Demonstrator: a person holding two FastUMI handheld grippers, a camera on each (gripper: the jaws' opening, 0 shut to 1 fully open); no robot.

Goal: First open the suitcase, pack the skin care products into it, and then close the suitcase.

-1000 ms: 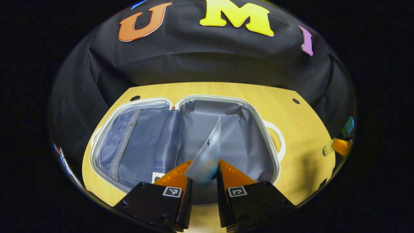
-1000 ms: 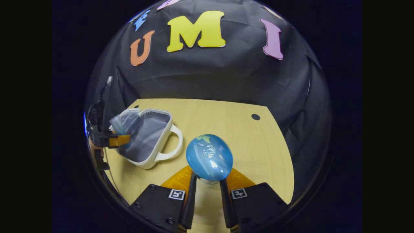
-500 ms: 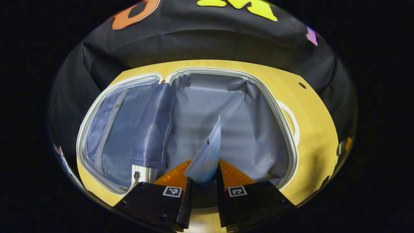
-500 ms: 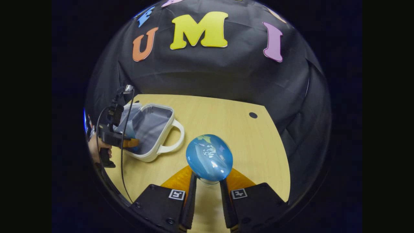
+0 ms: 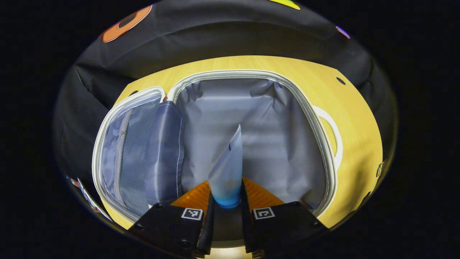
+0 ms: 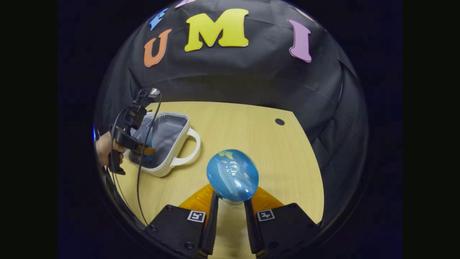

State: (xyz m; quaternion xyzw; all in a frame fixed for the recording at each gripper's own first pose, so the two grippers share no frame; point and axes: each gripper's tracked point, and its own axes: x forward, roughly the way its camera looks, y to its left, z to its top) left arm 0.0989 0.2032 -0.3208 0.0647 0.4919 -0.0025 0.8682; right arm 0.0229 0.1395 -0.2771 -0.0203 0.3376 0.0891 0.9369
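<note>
A: So, what do the left tongs [image 5: 225,201] have?
B: They squeeze a soft tube [image 5: 228,169], right over the open suitcase [image 5: 251,144].
A: And the right tongs [image 6: 230,205]?
B: They pinch a blue jar [image 6: 232,175], well to the right of the suitcase, above the wooden surface [image 6: 251,136]. A hand [image 6: 104,147] holds the left tongs by the suitcase.

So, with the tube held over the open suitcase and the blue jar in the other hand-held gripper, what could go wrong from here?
1. The left hand-held gripper pinches the tube only at its blue cap end; the long flat body could swing and land on the suitcase rim instead of inside.
2. The loose divider flap might fold over the main compartment and get trapped under the tube.
3. The round blue jar in the right hand-held gripper looks smooth and could slip.
</note>
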